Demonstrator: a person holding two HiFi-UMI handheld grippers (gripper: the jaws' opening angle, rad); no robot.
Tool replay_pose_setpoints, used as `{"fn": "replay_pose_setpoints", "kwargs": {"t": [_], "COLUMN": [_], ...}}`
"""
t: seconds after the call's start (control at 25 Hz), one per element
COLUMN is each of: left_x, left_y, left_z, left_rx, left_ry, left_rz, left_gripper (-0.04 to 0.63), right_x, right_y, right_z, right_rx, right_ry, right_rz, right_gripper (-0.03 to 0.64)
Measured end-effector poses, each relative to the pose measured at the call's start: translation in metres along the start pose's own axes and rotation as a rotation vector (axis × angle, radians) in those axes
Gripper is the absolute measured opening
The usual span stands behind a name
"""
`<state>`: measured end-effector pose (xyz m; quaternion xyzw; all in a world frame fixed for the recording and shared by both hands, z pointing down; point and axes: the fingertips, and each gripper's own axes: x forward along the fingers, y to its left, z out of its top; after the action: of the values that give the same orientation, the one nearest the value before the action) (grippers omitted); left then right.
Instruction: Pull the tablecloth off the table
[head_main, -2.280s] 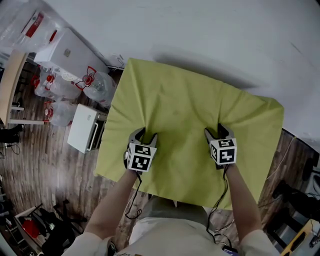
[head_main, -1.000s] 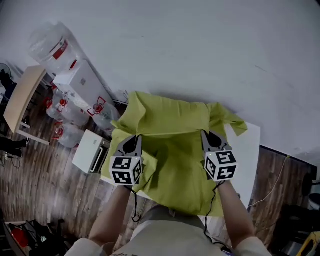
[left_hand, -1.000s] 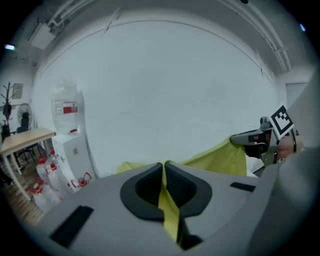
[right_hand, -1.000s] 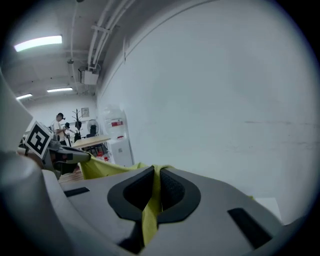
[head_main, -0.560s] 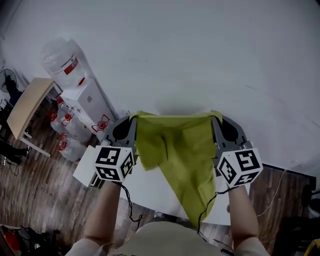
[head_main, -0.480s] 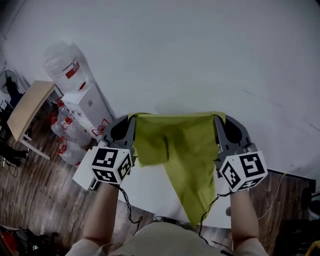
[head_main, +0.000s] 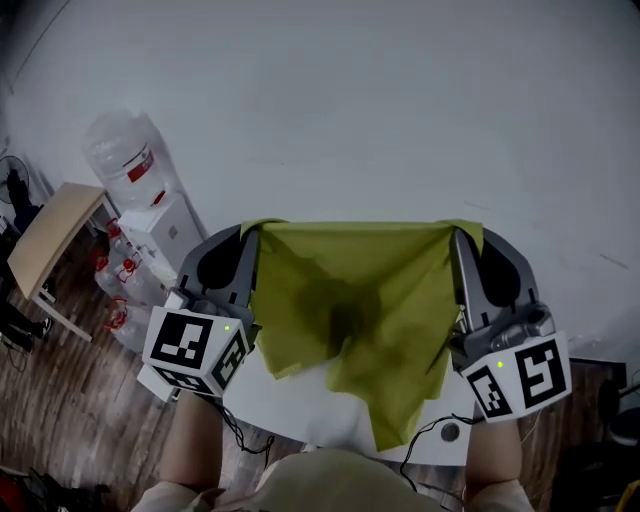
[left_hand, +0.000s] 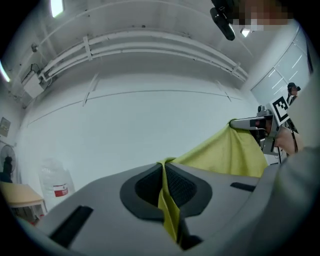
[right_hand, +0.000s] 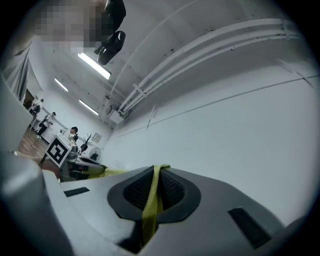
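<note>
The yellow-green tablecloth (head_main: 355, 310) hangs in the air, stretched between both grippers in front of a white wall. My left gripper (head_main: 250, 230) is shut on its upper left corner, and the cloth (left_hand: 167, 210) shows pinched between the jaws. My right gripper (head_main: 462, 232) is shut on the upper right corner, with a strip of cloth (right_hand: 150, 202) clamped between its pads. The cloth's lower end drapes down over the white table (head_main: 300, 410) below me. The other gripper (left_hand: 250, 124) shows holding the far corner in the left gripper view.
A water dispenser with a bottle (head_main: 125, 165) and several spare bottles (head_main: 115, 290) stand at the left by the wall. A wooden table (head_main: 45, 245) sits further left. A cable (head_main: 425, 435) hangs from the right gripper. Wooden floor (head_main: 70, 400) surrounds the table.
Both grippers have risen higher and moved slightly apart, lifting the cloth off the table and spreading its top edge taut. The head view has tilted up toward the wall.
</note>
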<state>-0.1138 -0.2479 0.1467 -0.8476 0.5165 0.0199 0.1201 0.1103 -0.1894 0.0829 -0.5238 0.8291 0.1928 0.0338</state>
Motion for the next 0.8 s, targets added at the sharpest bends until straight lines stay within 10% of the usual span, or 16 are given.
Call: {"fn": "replay_pose_setpoints", "kwargs": {"t": [0.8], "left_x": [-0.017], "left_y": [-0.076], "left_z": [-0.136], "left_rx": [0.034], "left_ry": [0.299], "left_rz": [-0.116], "left_gripper": [0.021], "right_x": [-0.075], "right_y": [0.007], "right_z": [-0.153], "right_rx": [0.149], "right_ry": [0.326], "right_rz": [-0.036], "right_gripper": [0.032]}}
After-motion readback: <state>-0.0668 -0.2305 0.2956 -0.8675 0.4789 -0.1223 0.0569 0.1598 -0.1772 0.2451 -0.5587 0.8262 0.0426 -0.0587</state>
